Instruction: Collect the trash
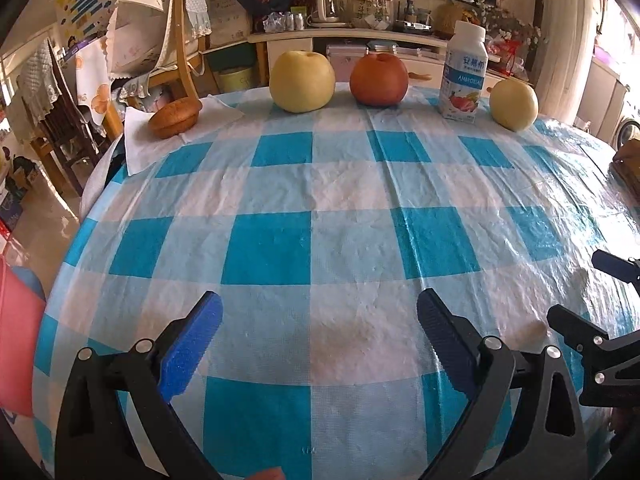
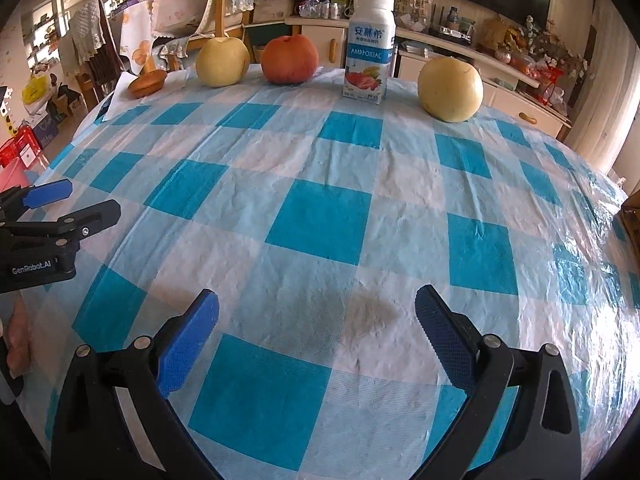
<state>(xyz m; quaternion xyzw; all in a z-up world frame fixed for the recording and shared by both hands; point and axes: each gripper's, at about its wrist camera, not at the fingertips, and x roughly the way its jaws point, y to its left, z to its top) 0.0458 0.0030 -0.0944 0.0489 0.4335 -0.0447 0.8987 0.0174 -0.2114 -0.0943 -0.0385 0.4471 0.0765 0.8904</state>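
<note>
Checked tablecloth (image 1: 272,248) bare in front (fruit, yogurt bottle (image 2: 369,46) far side).

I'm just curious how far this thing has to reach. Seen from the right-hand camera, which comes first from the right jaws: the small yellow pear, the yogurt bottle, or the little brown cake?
From the right gripper:
1. Small yellow pear, ahead and to the right.
2. Yogurt bottle, straight ahead, slightly farther back.
3. Brown cake, far left, on a white napkin at the table's edge.

Black grippers (image 1: 320,334), blue ribbed pads (image 2: 188,344), silver screws, prob. "GenRobot.AI" label.
</note>
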